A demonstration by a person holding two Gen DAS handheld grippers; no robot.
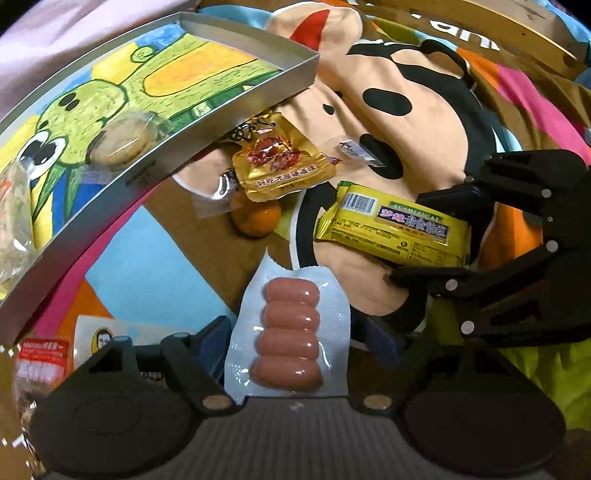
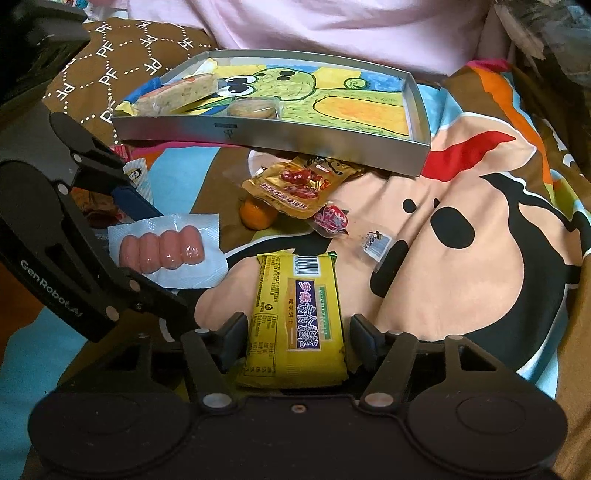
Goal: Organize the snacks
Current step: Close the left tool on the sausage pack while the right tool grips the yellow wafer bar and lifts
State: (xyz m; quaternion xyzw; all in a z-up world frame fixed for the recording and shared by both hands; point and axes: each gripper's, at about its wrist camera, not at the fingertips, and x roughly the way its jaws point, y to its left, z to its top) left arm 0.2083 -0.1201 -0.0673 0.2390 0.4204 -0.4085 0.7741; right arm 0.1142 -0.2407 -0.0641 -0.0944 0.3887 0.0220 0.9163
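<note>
Sausage pack (image 1: pixel 290 334) between left tool (image 1: pixel 291 347) fingers, unclamped; cracker packet (image 2: pixel 295 321) between open right tool (image 2: pixel 297 341). Light, slippery film; grip mid-body, gently.

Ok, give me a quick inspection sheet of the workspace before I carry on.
Surface: cartoon-print blanket, rumpled.
Job's things: metal tray holds a wrapped bar and a wrapped cookie; sausage pack, yellow biscuit pack, gold pouch, orange and red candy lie outside it.
Clutter: small clear wrapper on the blanket.
Grippers: left gripper open, astride the sausage pack; right gripper open, astride the yellow biscuit pack.
Cables: nothing seen.
Surroundings: pink cloth behind the tray; brown patterned fabric beside it.
</note>
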